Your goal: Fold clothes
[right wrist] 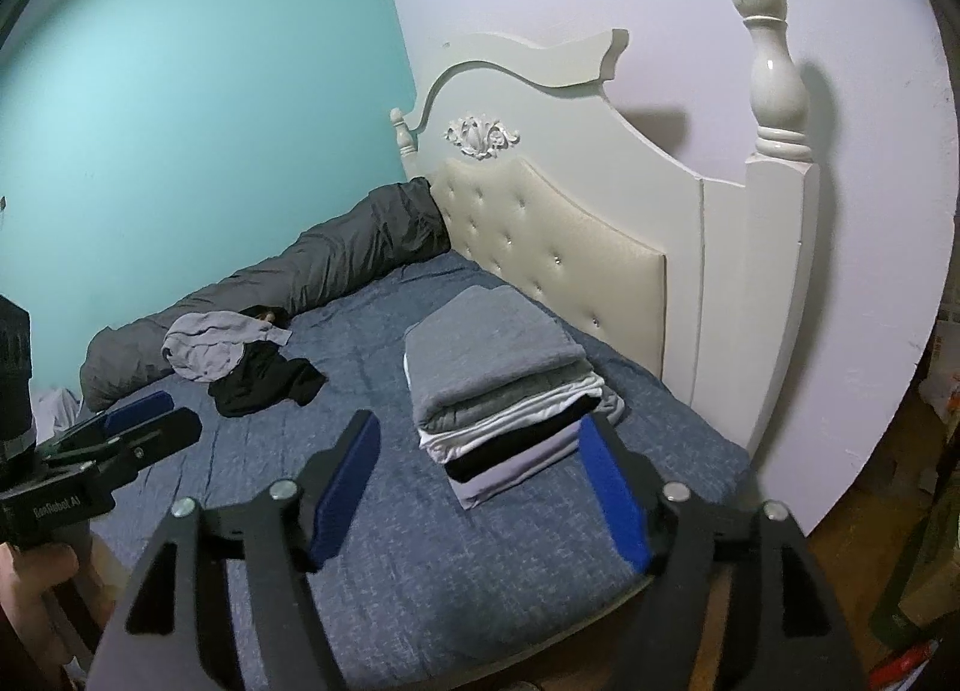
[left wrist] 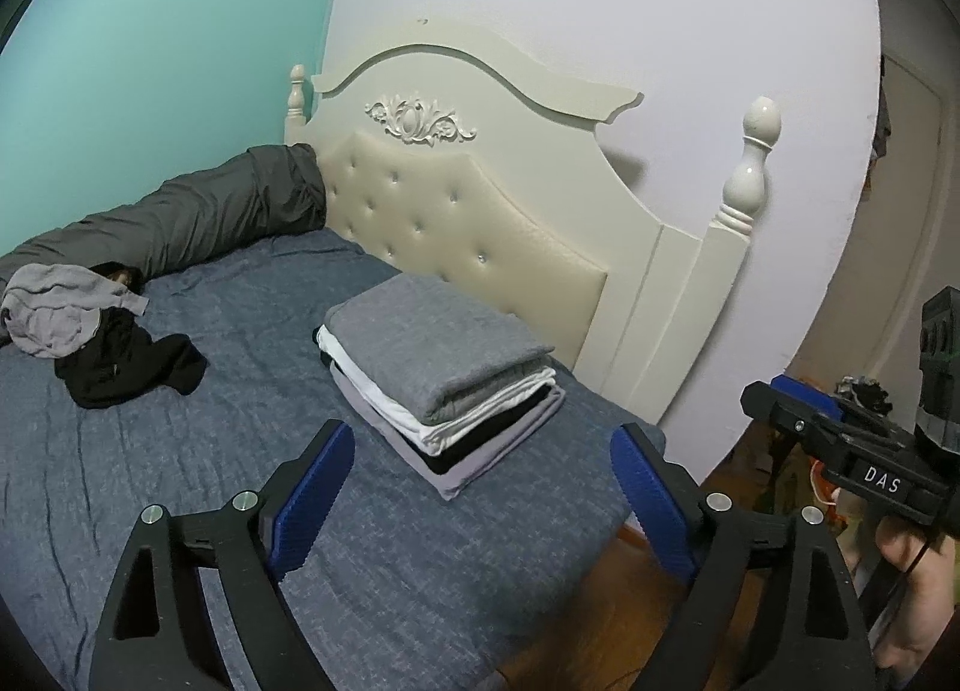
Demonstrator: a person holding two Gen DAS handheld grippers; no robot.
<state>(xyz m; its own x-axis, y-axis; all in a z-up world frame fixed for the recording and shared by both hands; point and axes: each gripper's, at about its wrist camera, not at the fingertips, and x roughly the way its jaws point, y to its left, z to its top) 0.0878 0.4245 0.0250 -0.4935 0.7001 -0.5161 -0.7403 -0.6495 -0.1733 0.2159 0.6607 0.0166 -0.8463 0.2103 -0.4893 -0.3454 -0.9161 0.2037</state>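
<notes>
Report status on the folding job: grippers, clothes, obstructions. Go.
Left gripper open, empty; right gripper open, empty. Neat stack of folded grey, white and black clothes by the headboard. Crumpled grey and black garments unfolded, across the blue bedspread. Path clear.

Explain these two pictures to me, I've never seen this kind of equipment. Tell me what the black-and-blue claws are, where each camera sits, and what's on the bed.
The claws are handheld tools: a person holds one two-finger gripper in each hand, each carrying a wide-angle camera looking along its fingers. One picture comes from the left gripper, the other from the right gripper. Both are open and hold nothing. On the blue bedspread lies a neat stack of folded clothes, grey on top. Farther off lies an unfolded heap: a light grey garment over a black garment.
</notes>
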